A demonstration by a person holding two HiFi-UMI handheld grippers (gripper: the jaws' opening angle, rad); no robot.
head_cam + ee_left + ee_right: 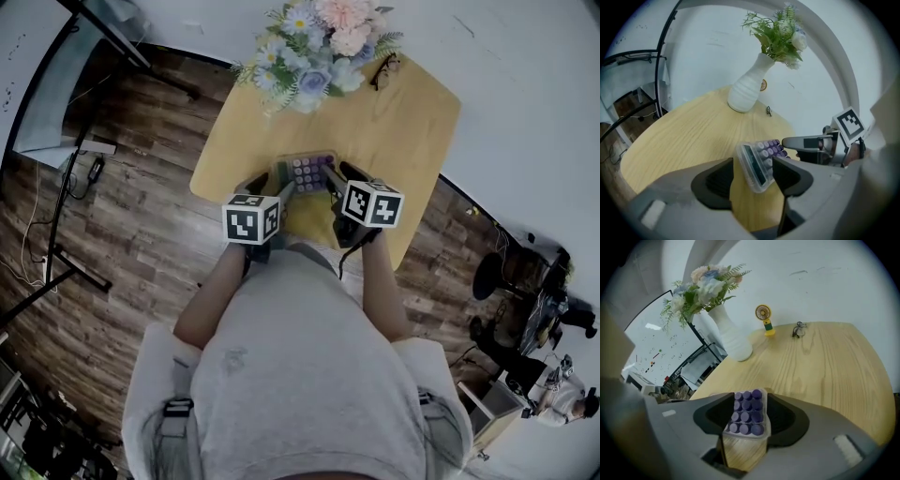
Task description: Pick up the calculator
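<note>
left gripper view: left gripper (752,174) jaws wide, calculator (758,165) display end between them, clear of the left pad | right gripper view: right gripper (745,417) jaws wide around its purple-key end; mini fan (763,318) and glasses (799,329) far | head view: calculator at the near edge of the table (417,122), vase of flowers (314,47) far

Left forearm (211,298) and right forearm (384,298) stretched forward, parallel. Left gripper (270,186) and right gripper (339,178) side by side, pitched down, jaws wide apart on both.
</note>
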